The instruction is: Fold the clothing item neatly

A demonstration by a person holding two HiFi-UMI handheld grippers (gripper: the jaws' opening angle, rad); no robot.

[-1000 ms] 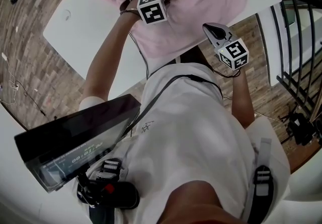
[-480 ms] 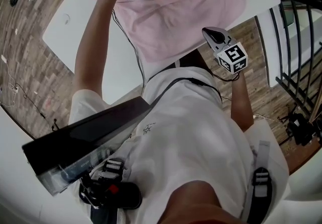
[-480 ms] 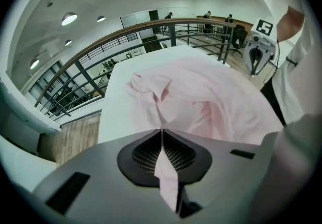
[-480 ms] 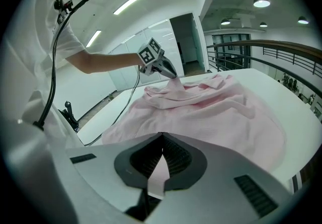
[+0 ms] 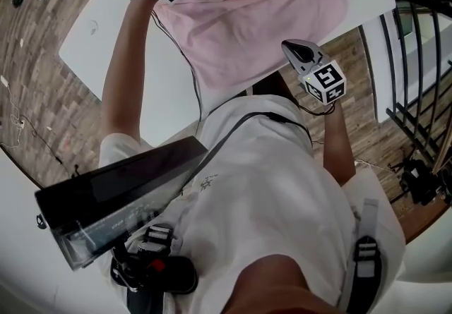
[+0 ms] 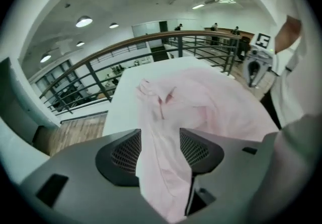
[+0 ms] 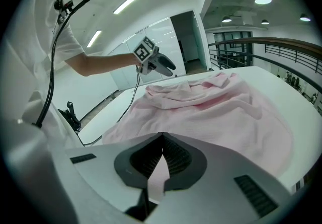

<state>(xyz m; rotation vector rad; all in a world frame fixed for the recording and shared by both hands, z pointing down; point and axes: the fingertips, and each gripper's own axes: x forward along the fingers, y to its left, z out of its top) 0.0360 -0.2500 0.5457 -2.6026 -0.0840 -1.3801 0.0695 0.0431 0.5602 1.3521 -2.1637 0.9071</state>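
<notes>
Jaws of the left tongs (image 6: 160,150) have just been opening and stand wide. The pink garment (image 5: 261,9) hangs slack between the pads, unpressed, near its 10 o'clock corner. The right tongs (image 7: 162,155) are closed on a hem strip at 5 o'clock. The garment lies rumpled on the tabletop (image 5: 106,44).

Step in hand: probably releasing a carried fold. The next move calls for withdrawing without dragging cloth, then regripping.

The head view cuts off the garment's far edge.

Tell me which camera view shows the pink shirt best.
The right gripper view: the pink shirt lies spread across the white table, nearly whole. The head view crops its far part at the top edge. The left gripper view shows a fold hanging between the left tongs, which have just been opening.
</notes>
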